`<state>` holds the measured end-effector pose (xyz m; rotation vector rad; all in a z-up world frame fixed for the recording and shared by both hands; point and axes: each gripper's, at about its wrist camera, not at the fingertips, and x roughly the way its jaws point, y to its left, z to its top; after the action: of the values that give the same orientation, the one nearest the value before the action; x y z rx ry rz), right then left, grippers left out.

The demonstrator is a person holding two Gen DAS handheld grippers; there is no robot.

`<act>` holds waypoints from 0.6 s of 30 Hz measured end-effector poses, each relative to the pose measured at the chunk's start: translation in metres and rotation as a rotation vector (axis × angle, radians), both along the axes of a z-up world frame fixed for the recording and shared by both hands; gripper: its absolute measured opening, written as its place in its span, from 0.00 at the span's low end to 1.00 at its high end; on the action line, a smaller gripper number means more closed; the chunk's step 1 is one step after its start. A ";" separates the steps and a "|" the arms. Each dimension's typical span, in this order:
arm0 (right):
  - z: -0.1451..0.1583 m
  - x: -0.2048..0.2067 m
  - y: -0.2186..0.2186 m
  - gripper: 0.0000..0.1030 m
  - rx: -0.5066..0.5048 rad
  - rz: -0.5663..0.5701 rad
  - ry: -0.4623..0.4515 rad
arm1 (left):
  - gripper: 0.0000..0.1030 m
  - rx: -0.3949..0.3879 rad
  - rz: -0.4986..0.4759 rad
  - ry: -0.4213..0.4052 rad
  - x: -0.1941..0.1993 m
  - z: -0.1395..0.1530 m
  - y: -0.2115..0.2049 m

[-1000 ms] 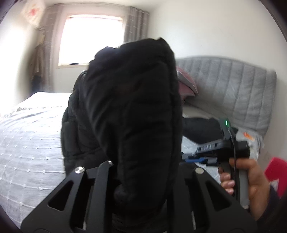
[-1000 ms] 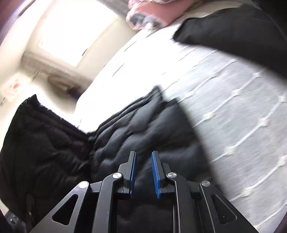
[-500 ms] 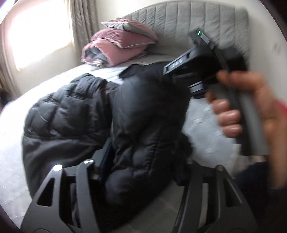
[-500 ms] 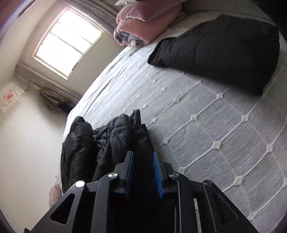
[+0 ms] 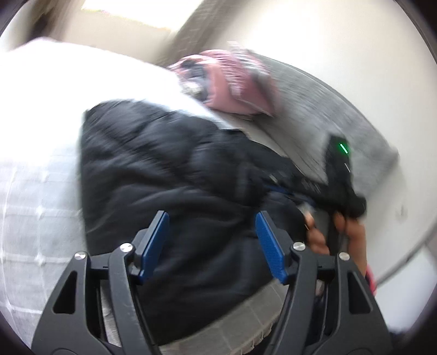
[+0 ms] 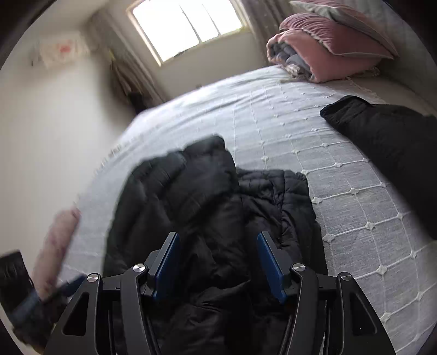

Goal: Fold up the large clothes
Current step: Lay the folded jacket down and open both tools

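The black puffer jacket (image 6: 207, 213) is lying bunched on the bed (image 6: 273, 123), directly under and ahead of both claws. The right claw (image 6: 218, 262) is opening, its blue pads (image 6: 269, 262) standing apart with jacket folds showing between them but not pressed by either pad. The left claw (image 5: 211, 243) is also opening; its pads (image 5: 269, 245) are clear of the fabric, the jacket (image 5: 164, 169) spreading below and beyond them. Neither claw is gripping anything.

In the left view the right claw (image 5: 284, 191) is sitting at the jacket's far edge, carried by a hand (image 5: 338, 232), its handle showing a green light. This view is blurring, so whether that claw is touching the cloth cannot be told.

A second dark garment (image 6: 390, 142) is lying well apart on the bed's right side. Pink pillows (image 6: 333, 46) are stacked near the grey headboard (image 5: 341, 114), beyond the jacket. A window (image 6: 188, 24) is glowing behind the bed
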<state>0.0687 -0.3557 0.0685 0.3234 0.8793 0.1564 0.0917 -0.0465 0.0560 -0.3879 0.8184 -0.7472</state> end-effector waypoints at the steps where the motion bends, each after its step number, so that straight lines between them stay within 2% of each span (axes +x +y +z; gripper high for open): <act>1: -0.004 0.002 0.008 0.54 -0.040 0.020 0.006 | 0.65 -0.022 0.018 0.038 0.005 -0.007 0.007; 4: -0.008 0.000 0.025 0.16 -0.109 0.078 -0.011 | 0.65 -0.044 0.087 0.133 0.020 -0.030 0.021; 5: -0.002 -0.007 0.029 0.11 -0.125 0.092 -0.041 | 0.65 -0.040 0.094 0.136 0.019 -0.033 0.018; 9: 0.025 -0.038 0.020 0.07 -0.067 0.048 -0.134 | 0.65 -0.020 0.084 0.107 0.016 -0.030 0.008; 12: 0.038 -0.067 0.002 0.07 0.062 0.024 -0.198 | 0.65 0.050 0.071 0.058 0.011 -0.028 -0.007; 15: 0.025 -0.080 -0.029 0.07 0.212 -0.055 -0.160 | 0.65 0.115 0.066 0.050 0.012 -0.033 -0.019; 18: -0.014 -0.080 -0.065 0.07 0.309 -0.181 -0.049 | 0.65 0.147 0.064 0.050 0.014 -0.038 -0.023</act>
<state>-0.0113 -0.4204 0.0541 0.6819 0.7729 0.1317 0.1058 -0.0699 0.0179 -0.3001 0.8983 -0.6160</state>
